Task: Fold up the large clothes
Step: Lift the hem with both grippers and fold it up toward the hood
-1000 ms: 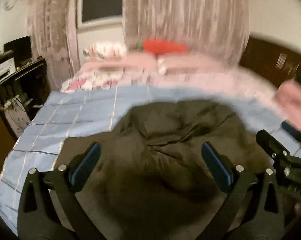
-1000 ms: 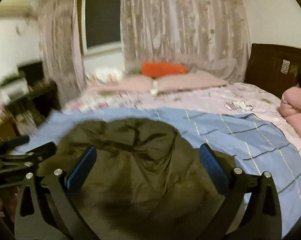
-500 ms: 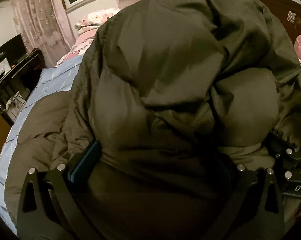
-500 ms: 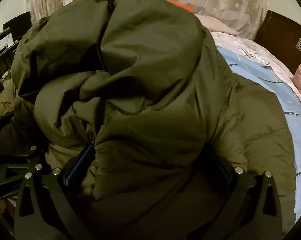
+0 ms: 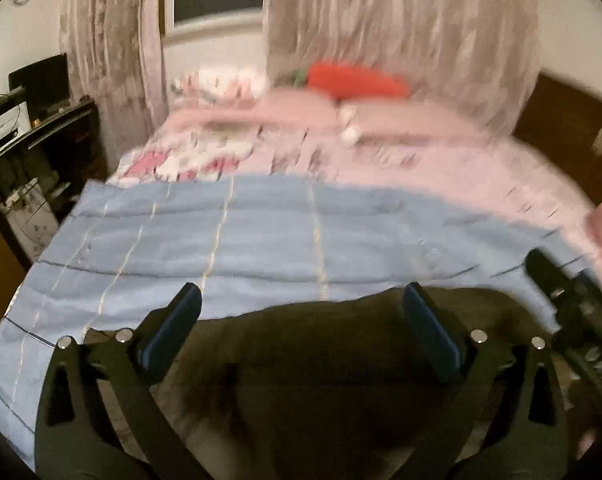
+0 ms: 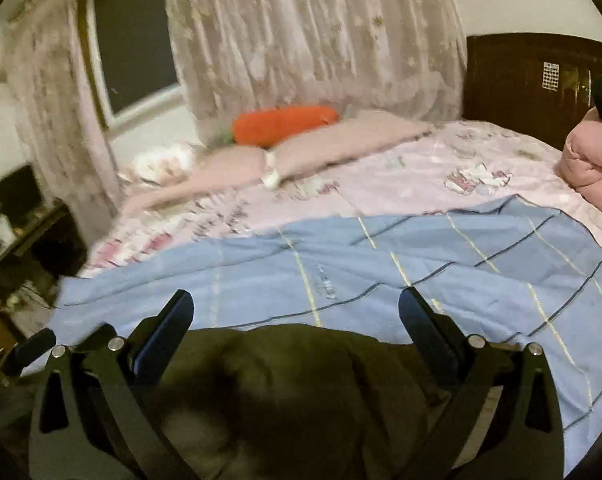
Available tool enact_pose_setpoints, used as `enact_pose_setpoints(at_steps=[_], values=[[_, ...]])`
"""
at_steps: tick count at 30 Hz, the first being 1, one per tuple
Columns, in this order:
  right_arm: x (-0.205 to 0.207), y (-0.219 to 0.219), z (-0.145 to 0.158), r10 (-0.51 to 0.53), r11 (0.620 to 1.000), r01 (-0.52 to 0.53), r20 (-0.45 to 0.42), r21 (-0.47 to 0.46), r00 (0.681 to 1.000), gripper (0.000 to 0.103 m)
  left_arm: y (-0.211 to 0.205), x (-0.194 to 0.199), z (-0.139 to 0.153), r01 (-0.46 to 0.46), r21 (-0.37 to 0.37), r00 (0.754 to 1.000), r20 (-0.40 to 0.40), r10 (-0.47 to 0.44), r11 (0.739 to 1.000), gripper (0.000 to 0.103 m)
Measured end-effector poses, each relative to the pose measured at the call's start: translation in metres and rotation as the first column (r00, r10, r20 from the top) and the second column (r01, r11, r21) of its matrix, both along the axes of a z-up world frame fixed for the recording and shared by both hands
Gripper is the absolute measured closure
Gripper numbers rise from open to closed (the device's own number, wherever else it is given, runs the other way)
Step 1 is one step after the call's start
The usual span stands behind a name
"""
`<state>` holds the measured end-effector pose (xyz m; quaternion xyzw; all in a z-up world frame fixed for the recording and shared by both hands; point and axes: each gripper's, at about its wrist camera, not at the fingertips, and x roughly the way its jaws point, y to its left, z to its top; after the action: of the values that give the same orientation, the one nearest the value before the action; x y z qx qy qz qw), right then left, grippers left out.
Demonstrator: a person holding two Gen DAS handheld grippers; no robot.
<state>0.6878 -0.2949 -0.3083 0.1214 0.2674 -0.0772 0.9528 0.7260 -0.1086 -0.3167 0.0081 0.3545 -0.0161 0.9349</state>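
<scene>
Lying bunched on the blue quilt (image 6: 381,256), the olive jacket (image 6: 293,368), seemingly puffy, sits below both wide-open, empty claws.

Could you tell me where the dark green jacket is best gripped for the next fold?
Probably its far edge, the only clear rim on the puffy jacket. Come from the near side, one open gripper per end: left gripper, right gripper.
</scene>
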Motion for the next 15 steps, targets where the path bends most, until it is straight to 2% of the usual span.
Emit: enact_pose_setpoints(at_steps=[2,4,5,6,9,15], values=[[0.021,0.010,-0.039,0.008,0.998,-0.016,-0.125,-0.066,0.992,0.001,-0.002,0.017,-0.044,-0.004,0.001,0.995,-0.103,0.004,1.000,0.002],[0.023,0.011,-0.073,0.032,0.997,-0.043,-0.177,-0.058,0.984,0.001,-0.001,0.016,-0.074,0.018,0.065,0.996,-0.084,-0.012,0.998,0.002],[0.019,0.006,-0.086,0.033,0.999,-0.038,-0.170,-0.025,0.985,0.001,-0.001,0.011,-0.079,0.024,0.077,0.999,-0.035,-0.022,0.997,0.002],[0.014,0.005,-0.092,0.027,0.999,-0.031,-0.156,-0.022,0.987,0.001,0.002,0.006,-0.084,0.022,0.080,1.000,-0.018,-0.021,0.997,0.002],[0.009,0.011,-0.101,0.003,0.998,-0.011,-0.139,-0.060,0.990,0.001,-0.002,0.003,-0.097,0.019,0.105,1.000,0.004,-0.020,0.994,0.002],[0.008,0.020,-0.118,-0.024,0.994,0.011,-0.122,-0.111,0.992,0.001,-0.016,-0.010,-0.107,-0.014,0.171,0.998,0.060,0.003,0.985,0.002]])
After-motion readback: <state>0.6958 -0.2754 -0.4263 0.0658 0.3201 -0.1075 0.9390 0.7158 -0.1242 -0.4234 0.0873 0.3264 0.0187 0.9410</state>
